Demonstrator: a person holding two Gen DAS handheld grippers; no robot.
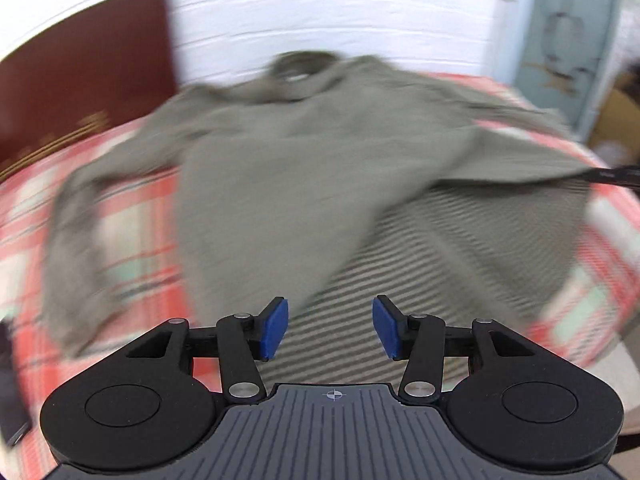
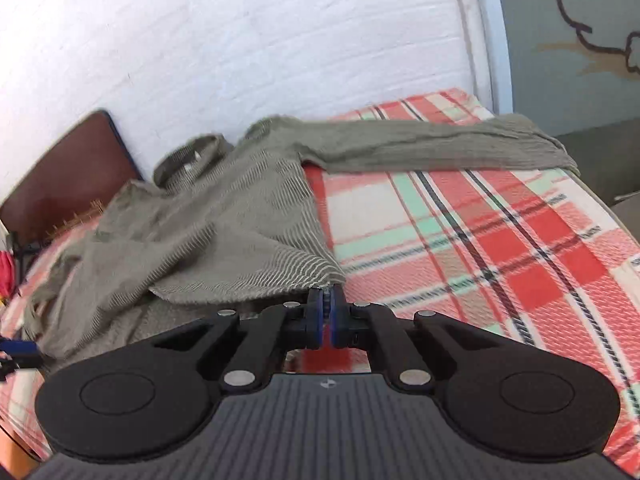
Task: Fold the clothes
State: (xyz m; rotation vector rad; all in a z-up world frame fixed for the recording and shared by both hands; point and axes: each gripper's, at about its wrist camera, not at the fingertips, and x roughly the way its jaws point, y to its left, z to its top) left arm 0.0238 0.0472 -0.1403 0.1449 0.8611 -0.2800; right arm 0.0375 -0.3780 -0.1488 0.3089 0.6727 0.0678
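A grey-green ribbed sweater (image 1: 280, 168) lies spread on a red plaid blanket (image 1: 132, 216), collar toward the wall. My left gripper (image 1: 330, 328) hovers open above its lower hem, blue pads (image 1: 276, 326) apart with nothing between them; this view is motion-blurred. In the right wrist view my right gripper (image 2: 327, 316) is shut on the sweater's (image 2: 224, 232) lower right hem corner, which it holds lifted and folded over the body. One sleeve (image 2: 432, 146) stretches right across the blanket (image 2: 500, 240) to the bed's far edge.
A white brick wall (image 2: 240, 48) runs behind the bed. A dark brown headboard (image 2: 68, 168) stands at the left. A pale blue painted door (image 1: 572, 32) sits at the right, past the bed's edge. The right gripper's dark tip (image 1: 616, 176) shows at the left wrist view's right side.
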